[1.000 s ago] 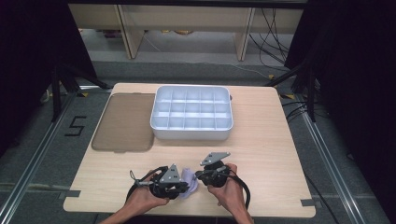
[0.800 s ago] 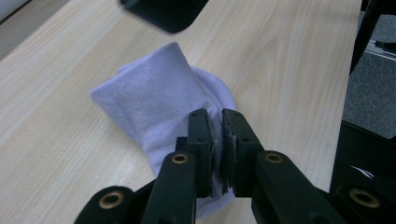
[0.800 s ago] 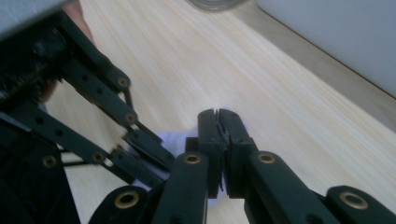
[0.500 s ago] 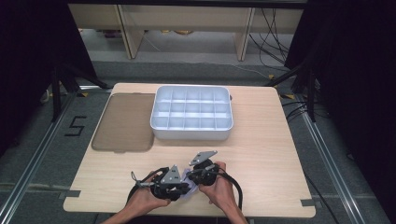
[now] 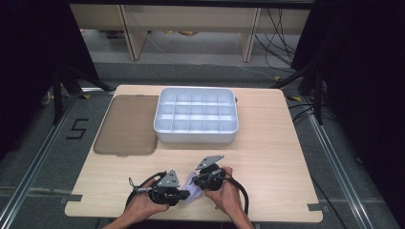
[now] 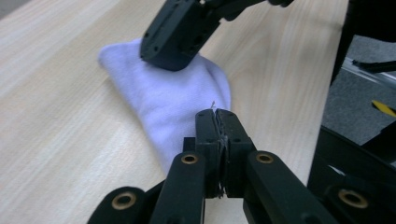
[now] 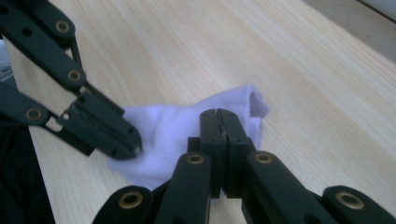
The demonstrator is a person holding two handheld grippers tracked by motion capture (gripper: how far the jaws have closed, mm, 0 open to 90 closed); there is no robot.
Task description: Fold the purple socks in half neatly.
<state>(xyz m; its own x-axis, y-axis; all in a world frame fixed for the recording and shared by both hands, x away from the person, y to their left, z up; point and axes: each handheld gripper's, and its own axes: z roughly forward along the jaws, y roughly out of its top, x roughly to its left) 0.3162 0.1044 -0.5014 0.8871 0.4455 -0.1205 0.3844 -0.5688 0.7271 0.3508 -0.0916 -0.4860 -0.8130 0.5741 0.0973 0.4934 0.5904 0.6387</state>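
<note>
A small pale lavender sock [image 6: 168,98] lies crumpled on the wooden table [image 5: 267,152] near its front edge, between my two hands. My left gripper [image 6: 216,113] points at the sock's near edge. Its jaws have just been closing and now stand together, with a thread of the fabric poking out at their tips. My right gripper [image 7: 218,113] sits over the sock's other end, jaws pressed together on the fabric. In the high view the left gripper [image 5: 186,193] and right gripper [image 5: 195,181] almost meet over the sock [image 5: 195,192].
A white tray [image 5: 196,136] divided into several compartments stands at the table's middle back. A brown translucent lid [image 5: 126,125] lies flat to its left. Bare wood stretches to the right of my hands.
My right hand has shifted left towards the left gripper, so the two grippers now crowd over the sock. The left hand has stayed in place.
</note>
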